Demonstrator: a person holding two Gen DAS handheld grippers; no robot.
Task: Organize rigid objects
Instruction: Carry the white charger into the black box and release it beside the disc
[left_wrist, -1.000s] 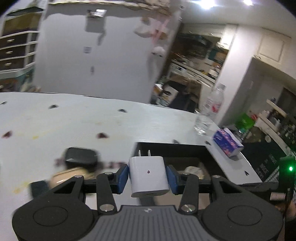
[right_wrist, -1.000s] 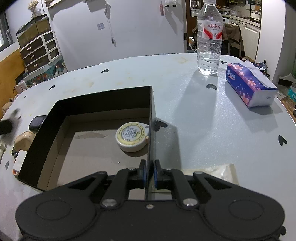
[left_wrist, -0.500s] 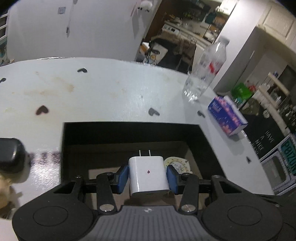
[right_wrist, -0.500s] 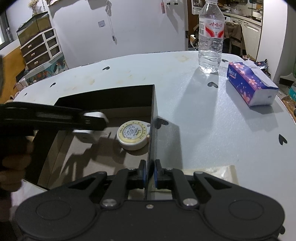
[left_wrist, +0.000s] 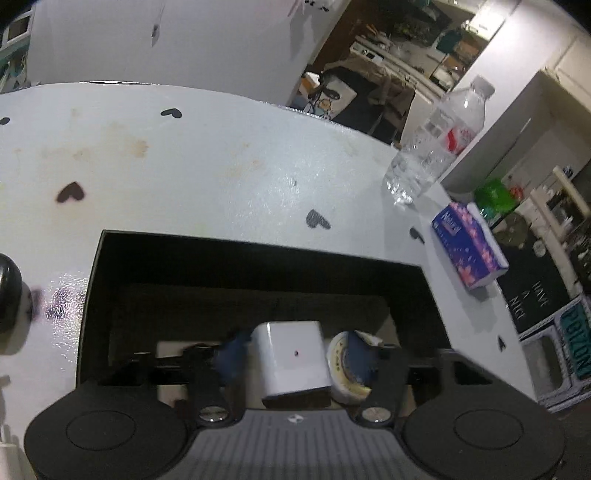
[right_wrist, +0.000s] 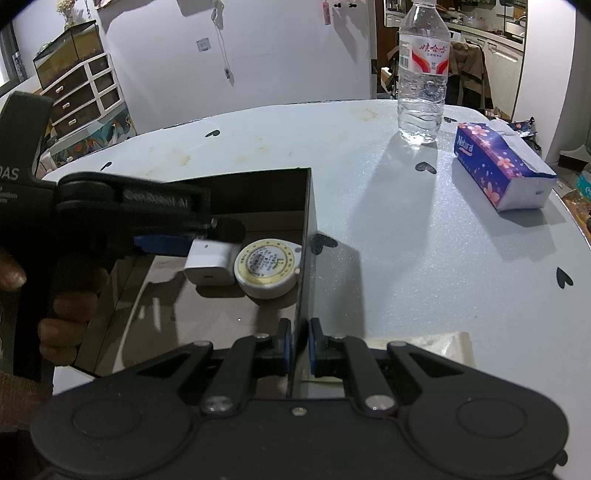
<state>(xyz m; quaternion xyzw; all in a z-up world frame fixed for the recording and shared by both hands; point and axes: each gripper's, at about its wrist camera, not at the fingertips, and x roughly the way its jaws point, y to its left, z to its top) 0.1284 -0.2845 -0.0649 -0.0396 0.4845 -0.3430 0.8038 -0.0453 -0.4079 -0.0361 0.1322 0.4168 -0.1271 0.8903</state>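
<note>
Jaws opening on the left gripper free the white charger, low centre of frame inside the black box; right gripper pinches the box's thin, stiff wall. Charger looks light, hard, slick: grip its flat sides.

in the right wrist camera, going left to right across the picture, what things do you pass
Left gripper → white charger → round tin → right wall of the black box → water bottle → tissue pack.
</note>
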